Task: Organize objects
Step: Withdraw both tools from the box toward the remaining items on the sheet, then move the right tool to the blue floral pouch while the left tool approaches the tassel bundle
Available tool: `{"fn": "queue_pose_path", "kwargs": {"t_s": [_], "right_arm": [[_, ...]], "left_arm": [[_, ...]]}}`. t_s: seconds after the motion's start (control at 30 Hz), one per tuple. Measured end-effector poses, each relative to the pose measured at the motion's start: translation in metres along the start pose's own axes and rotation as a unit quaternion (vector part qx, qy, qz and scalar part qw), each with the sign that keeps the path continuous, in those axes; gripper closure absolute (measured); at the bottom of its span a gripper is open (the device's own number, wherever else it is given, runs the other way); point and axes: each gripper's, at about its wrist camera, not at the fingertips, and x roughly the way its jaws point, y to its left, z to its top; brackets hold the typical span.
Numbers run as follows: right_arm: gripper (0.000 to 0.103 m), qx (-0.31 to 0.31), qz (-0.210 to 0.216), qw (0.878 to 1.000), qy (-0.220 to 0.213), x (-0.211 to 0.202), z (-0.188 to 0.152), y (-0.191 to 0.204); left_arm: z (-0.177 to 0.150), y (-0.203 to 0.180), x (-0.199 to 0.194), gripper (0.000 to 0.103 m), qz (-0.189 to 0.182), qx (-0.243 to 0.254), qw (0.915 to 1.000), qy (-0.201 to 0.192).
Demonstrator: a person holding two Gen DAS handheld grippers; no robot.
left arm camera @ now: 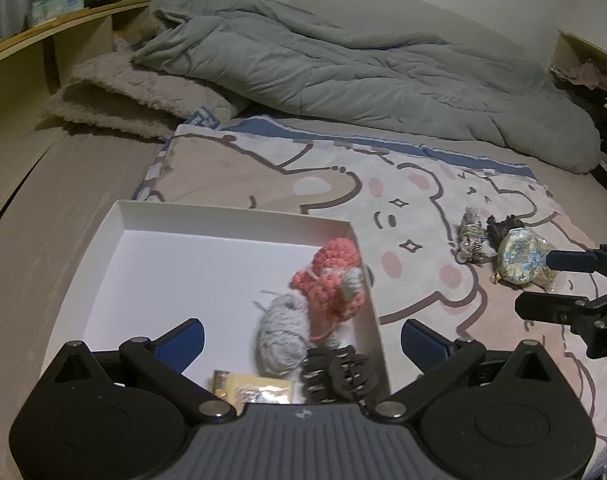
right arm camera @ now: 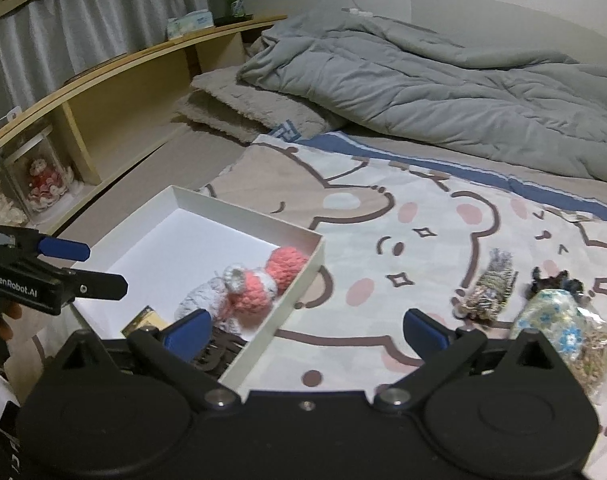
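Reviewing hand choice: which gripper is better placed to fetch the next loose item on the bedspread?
Likely the right gripper: open, empty, nearest the shiny pouch. The left gripper hovers over the white box.

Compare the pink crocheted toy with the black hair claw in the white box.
The pink crocheted toy is soft, bright yarn; the black hair claw is hard, dark and toothed. The toy leans against the right wall of the white box; the claw lies at the near corner. Both are already in the box.

A white box [left arm camera: 239, 216] holds a pink crochet toy [left arm camera: 331, 284] on a bear-printed cloth [left arm camera: 423, 200] beside a grey quilt [left arm camera: 343, 68].
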Motion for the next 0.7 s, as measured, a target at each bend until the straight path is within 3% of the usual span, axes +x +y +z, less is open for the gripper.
{"fn": "queue_pose_path", "kwargs": {"t_s": [0.7], "right_arm": [[0.0, 0.04, -0.083, 0.996, -0.014, -0.036, -0.017, -0.09]], "left_arm": [[0.023, -0.078, 0.037, 0.0, -0.037, 0.049, 0.9981, 0.002]]}}
